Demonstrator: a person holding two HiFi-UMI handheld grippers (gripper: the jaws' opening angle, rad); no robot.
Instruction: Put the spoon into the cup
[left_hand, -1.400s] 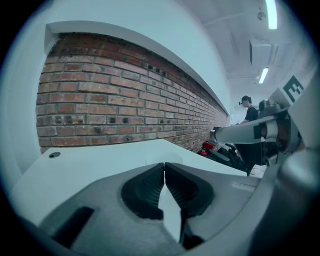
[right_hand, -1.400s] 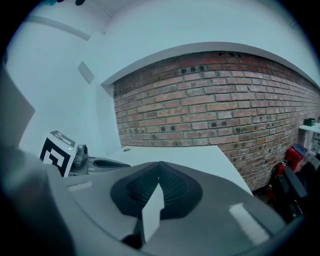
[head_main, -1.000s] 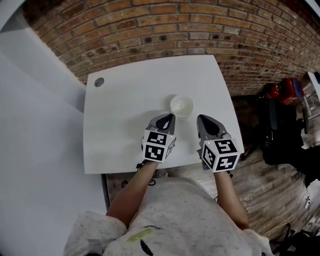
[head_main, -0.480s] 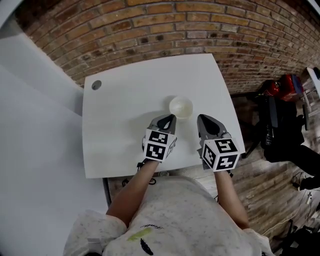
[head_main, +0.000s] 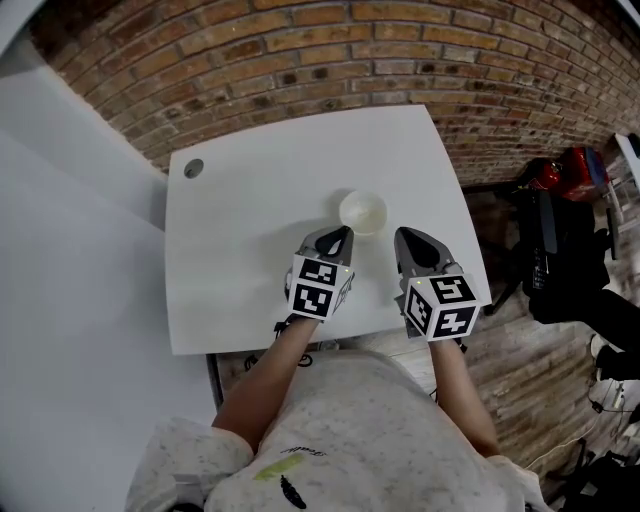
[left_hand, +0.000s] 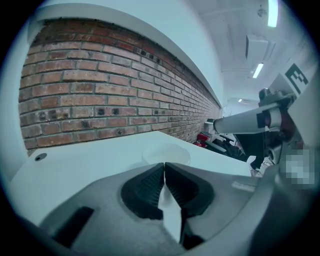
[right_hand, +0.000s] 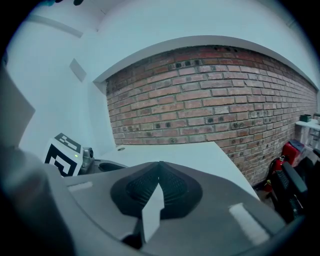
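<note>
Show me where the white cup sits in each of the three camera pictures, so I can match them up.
Head view: the cup stands near the picture's centre, on the white table.
Left gripper view: the cup is low in the middle, just beyond the closed jaws.
Right gripper view: the cup is not in it.
Shared landmark: the round hole at the table's far corner.

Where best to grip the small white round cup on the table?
Probably one wall at the rim, from above: the small white round cup stands upright, mouth open, no handle visible. The left gripper is nearest, but its jaws are shut; open them first.
</note>
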